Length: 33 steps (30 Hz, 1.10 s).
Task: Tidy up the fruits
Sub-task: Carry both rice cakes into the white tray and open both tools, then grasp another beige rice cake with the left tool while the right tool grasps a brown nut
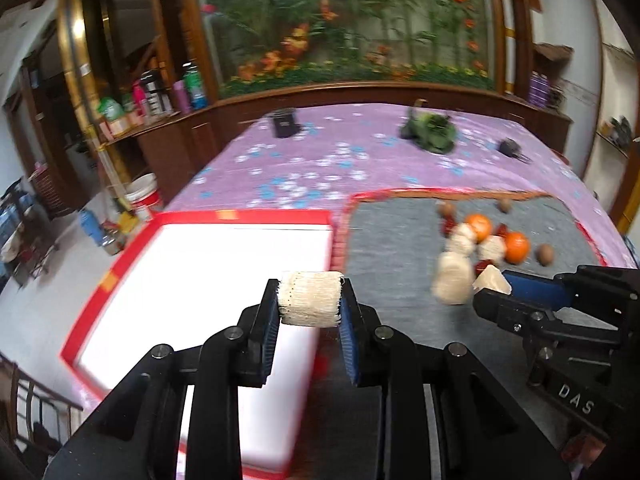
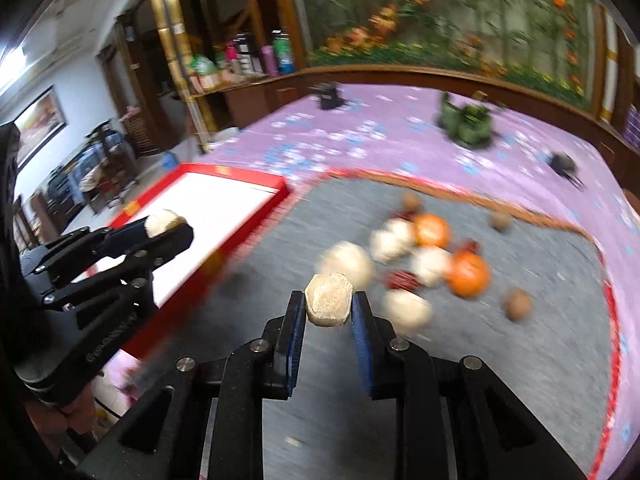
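Left gripper (image 1: pixel 309 300) is clamped on a white fibrous chunk (image 1: pixel 310 298), low centre of its view at the edge of the red-rimmed white tray (image 1: pixel 120 264); right gripper (image 2: pixel 329 305) pinches a second pale chunk (image 2: pixel 329 305) above the grey mat (image 2: pixel 280 320). We judge both should travel level, clear the rim, and release low over the tray. Remaining fruit pile (image 2: pixel 424 256) sits centre-right.

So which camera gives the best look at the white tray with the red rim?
The left wrist view: the white tray fills the near left, most of its red rim visible, though the left tool and its pale roll cover part. The right wrist view shows the tray smaller, blurred and partly hidden.
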Each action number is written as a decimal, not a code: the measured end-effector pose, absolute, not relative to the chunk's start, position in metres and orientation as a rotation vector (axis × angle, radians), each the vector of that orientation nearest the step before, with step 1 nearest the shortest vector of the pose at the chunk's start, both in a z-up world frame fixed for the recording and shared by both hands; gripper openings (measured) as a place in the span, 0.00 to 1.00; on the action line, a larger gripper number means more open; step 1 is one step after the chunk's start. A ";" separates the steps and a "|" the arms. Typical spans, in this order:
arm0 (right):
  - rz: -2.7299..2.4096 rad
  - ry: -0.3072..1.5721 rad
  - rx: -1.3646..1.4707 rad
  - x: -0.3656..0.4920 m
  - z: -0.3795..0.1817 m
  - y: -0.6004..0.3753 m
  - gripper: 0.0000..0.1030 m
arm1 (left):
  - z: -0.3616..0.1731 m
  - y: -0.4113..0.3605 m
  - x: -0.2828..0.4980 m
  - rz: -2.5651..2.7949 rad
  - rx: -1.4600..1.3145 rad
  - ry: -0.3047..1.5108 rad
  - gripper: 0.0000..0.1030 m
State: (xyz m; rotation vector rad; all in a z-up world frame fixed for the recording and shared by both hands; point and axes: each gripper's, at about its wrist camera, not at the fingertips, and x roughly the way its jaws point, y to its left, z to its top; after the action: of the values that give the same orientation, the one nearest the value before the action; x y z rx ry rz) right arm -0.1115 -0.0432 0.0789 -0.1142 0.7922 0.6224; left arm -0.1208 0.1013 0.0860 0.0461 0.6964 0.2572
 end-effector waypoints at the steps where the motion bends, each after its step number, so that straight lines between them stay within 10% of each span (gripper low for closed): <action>1: 0.642 0.789 -0.117 -0.112 0.080 -0.032 0.23 | 0.086 0.110 -0.123 0.275 0.036 0.693 0.24; 27: 0.773 0.867 -0.266 -0.107 0.044 0.115 0.25 | 0.039 0.218 -0.144 0.503 -0.080 0.787 0.25; 33: 0.749 0.824 -0.217 -0.105 0.058 0.091 0.34 | 0.047 0.215 -0.150 0.533 -0.064 0.766 0.53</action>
State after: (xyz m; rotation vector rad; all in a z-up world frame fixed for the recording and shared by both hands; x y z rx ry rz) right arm -0.1047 0.0906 0.0582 -0.2170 0.8236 0.7491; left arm -0.1498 0.2146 0.0472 -0.0641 0.7659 0.5327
